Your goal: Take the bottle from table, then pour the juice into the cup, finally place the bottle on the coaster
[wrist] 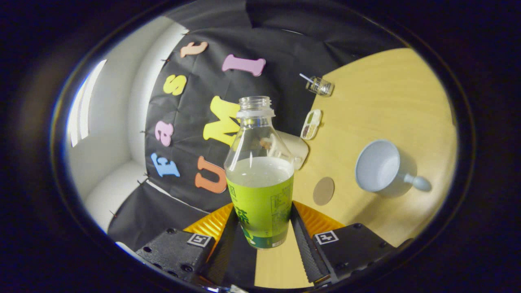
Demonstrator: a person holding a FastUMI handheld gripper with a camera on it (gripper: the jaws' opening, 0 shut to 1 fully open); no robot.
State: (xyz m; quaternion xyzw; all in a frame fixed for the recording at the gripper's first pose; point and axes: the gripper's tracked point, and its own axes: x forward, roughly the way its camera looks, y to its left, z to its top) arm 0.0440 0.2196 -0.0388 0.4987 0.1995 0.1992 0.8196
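Uncapped juice bottle (260, 179), half full, clamped between both fingers of claw (262, 234), lifted and tilted over table (378, 97). Pour step pending. Next: carry right over white cup (378, 169), tip mouth in. Round coaster (324, 191) just right of bottle.

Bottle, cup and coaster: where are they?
bottle (260, 203), gripper view: green label, between the gripper (260, 228) fingers.
cup (378, 167), gripper view: inside wall.
coaster (324, 191), gripper view: its flat top.
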